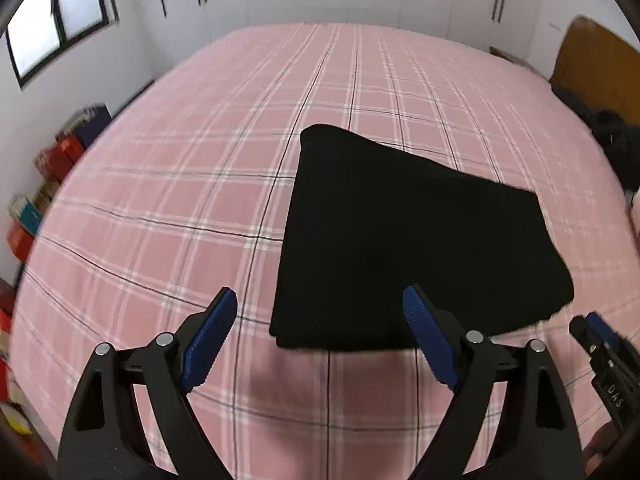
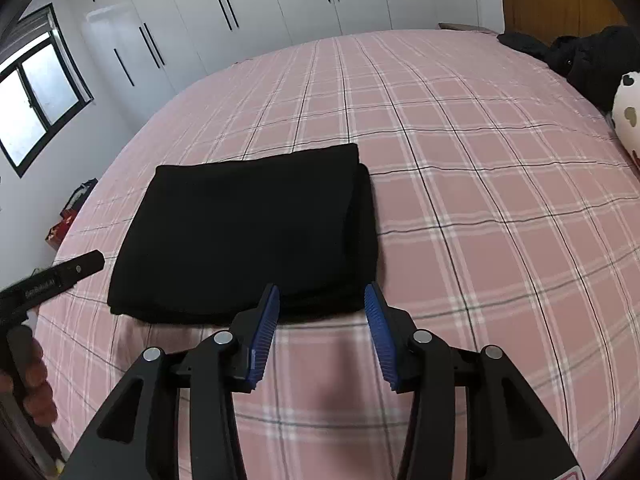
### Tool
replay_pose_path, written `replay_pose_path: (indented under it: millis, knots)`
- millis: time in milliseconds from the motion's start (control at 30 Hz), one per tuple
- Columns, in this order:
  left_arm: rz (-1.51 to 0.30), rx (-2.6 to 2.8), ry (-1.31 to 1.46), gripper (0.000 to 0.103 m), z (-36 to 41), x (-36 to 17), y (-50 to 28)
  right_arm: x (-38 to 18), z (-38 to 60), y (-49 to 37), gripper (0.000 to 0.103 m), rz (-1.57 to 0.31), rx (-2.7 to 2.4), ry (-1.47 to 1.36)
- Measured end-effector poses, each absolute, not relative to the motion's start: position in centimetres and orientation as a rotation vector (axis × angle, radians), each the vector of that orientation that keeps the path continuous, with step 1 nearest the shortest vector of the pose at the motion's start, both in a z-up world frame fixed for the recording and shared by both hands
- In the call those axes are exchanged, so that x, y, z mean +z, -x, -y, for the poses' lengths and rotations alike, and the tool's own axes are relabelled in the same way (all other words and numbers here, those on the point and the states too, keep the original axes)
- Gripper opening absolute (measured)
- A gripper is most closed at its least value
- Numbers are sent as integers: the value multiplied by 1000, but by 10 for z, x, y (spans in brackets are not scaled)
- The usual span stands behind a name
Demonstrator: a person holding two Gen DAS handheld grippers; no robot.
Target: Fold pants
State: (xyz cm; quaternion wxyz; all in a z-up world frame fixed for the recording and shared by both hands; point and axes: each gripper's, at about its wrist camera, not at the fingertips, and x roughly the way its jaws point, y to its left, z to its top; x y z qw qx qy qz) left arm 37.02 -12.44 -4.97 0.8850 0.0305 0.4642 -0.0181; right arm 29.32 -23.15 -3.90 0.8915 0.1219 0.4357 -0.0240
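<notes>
Black pants (image 1: 408, 236) lie folded into a flat rectangle on the pink plaid bed (image 1: 200, 184). They also show in the right wrist view (image 2: 248, 236). My left gripper (image 1: 320, 300) is open and empty, just above the near edge of the pants, toward their left corner. My right gripper (image 2: 322, 294) is open and empty, at the near edge of the pants by their right corner. Each gripper shows at the edge of the other's view: the right one (image 1: 600, 344), the left one (image 2: 60, 276).
White wardrobes (image 2: 280, 0) stand behind the bed. A wooden headboard (image 1: 600, 68) and dark clothes (image 2: 584, 56) are at the right, with a white spotted object (image 2: 628, 120). Boxes and bags (image 1: 52, 160) lie on the floor at the left, under a window (image 1: 52, 20).
</notes>
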Motion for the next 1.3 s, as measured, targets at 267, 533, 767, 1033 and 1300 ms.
replay_pose_path:
  millis: [267,533,767,1033,1300]
  knots:
    - [-972,-64,-112,84,139,-51,-344,-31,221,-290,48,-892,-67,-267]
    - [-1019,-60,-134,84,135,-67,-335,-31,216,-313,49,-893,-34,-213]
    - [-1044,-38,-148,85,120,-79,-337,-101,242,-352,46,-1125,-72,-174]
    - [-1101,-128,179,92,65,-101,-357,-73,275,-345,74,-1033,-107,-260]
    - [-1173,-226,384,55,66,-144,-423,-123,281,-384,57,-1135,61,-530]
